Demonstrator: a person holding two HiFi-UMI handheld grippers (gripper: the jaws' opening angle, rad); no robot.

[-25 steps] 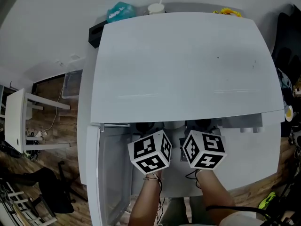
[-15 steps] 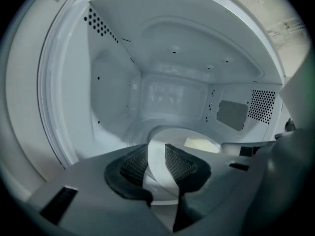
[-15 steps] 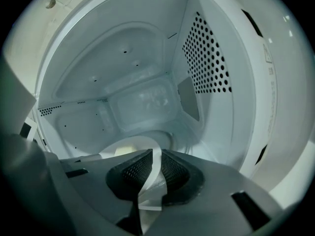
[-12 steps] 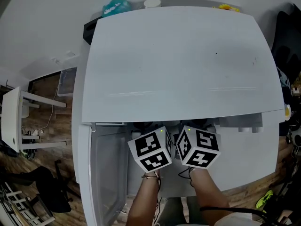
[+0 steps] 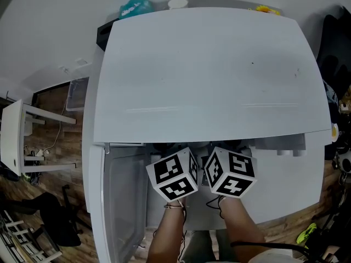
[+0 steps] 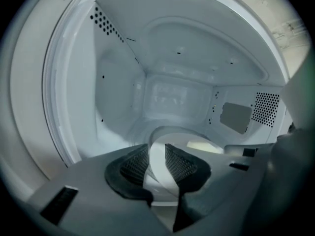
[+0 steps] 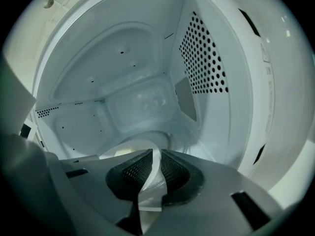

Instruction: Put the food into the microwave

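The white microwave stands with its door swung wide at its left side, and both forearms run straight in toward its mouth, side by side and nearly parallel, the left forearm close beside the right forearm. The two marker cubes sit almost touching just outside the opening, and the jaw ends pass out of the head view under the microwave's top edge. The left gripper is level, its ribbed pads clamped on the thin rim of a white dish. The right gripper pinches the same rim from the other side, its jaws nearly together with only the rim between them. The dish lies low, at the front of the microwave's cavity, with the back wall well beyond it. A pale yellowish patch shows on the dish, too blurred to name. Perforated vents cover the microwave's right inner wall.
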